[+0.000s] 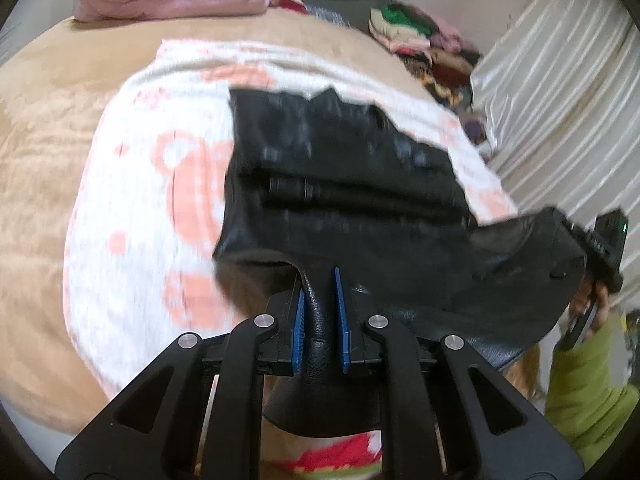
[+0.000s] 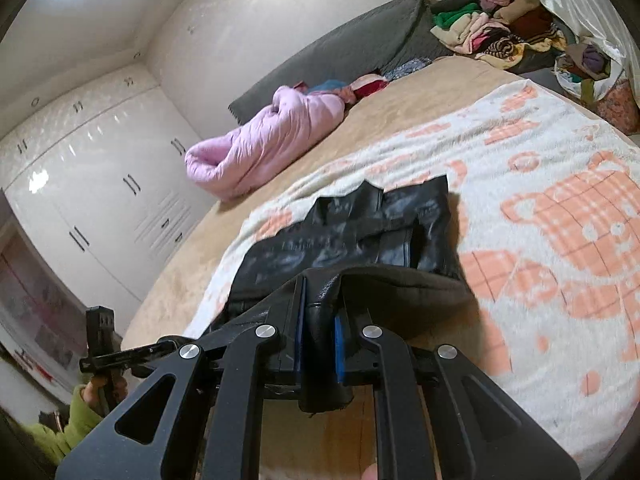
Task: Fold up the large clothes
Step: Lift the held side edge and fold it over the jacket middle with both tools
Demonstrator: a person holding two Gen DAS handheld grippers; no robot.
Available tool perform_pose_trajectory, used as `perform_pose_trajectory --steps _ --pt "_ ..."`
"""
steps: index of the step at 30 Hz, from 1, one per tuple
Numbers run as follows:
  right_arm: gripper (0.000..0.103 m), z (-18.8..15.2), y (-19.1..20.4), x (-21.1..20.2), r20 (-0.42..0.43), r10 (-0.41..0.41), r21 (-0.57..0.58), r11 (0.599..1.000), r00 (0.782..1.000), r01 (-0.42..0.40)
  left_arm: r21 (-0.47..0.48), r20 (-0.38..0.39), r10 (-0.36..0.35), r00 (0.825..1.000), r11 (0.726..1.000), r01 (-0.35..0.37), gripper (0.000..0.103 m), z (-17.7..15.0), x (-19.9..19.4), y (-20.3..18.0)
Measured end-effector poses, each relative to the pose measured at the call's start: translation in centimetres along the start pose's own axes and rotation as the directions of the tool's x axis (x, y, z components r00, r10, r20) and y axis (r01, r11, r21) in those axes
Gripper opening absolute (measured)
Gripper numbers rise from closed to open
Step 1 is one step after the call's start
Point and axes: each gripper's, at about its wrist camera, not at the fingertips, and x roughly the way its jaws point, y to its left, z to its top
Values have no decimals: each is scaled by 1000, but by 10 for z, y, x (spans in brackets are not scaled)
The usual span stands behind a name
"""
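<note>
a black leather-look jacket [image 1: 344, 184] is spread across the middle of both frames, on a white and orange blanket [image 1: 132, 208] that covers a tan bedspread [image 1: 44, 128]. the near hem is lifted off the blanket while the far part lies flat, which suggests it is held up so that it can be carried over in a fold.

the left gripper [image 1: 320, 320] is clenched on a bunched ridge of the jacket's near edge at the lower centre of its view, the leather pinched between the blue pads [image 1: 342, 320]. the right gripper [image 2: 320, 344] is likewise clamped on a fold of the same hem at the lower centre of its own view. two grips along one edge are probably used so that the heavy cloth stays level and does not sag.

much is hard to make out. both views are smeared by motion, so seams, sleeves and collar cannot be told apart. the jacket's underside and the part hanging below the jaws are cut off by the gripper frames. the other gripper is seen only in part at the frame edge in each view. a pink quilt [image 2: 260, 144] and a pile of clothes [image 2: 500, 16] lie well apart, toward the top of the right view.
</note>
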Motion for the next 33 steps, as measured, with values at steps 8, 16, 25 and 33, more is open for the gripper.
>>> perform_pose_trajectory --steps 8,16,25,33 --pt "11 37 -18 28 31 -13 77 997 999 10 -54 73 -4 997 998 8 7 63 15 -4" --pt "13 70 -38 75 8 -68 140 988 998 66 -101 71 29 997 995 -21 8 104 51 5" --pt "14 82 -65 125 -58 -135 180 973 989 143 -154 28 44 999 987 -39 10 133 89 25" --pt "18 87 -85 168 -125 -210 182 956 970 230 -208 -2 78 997 975 -77 15 143 123 47"
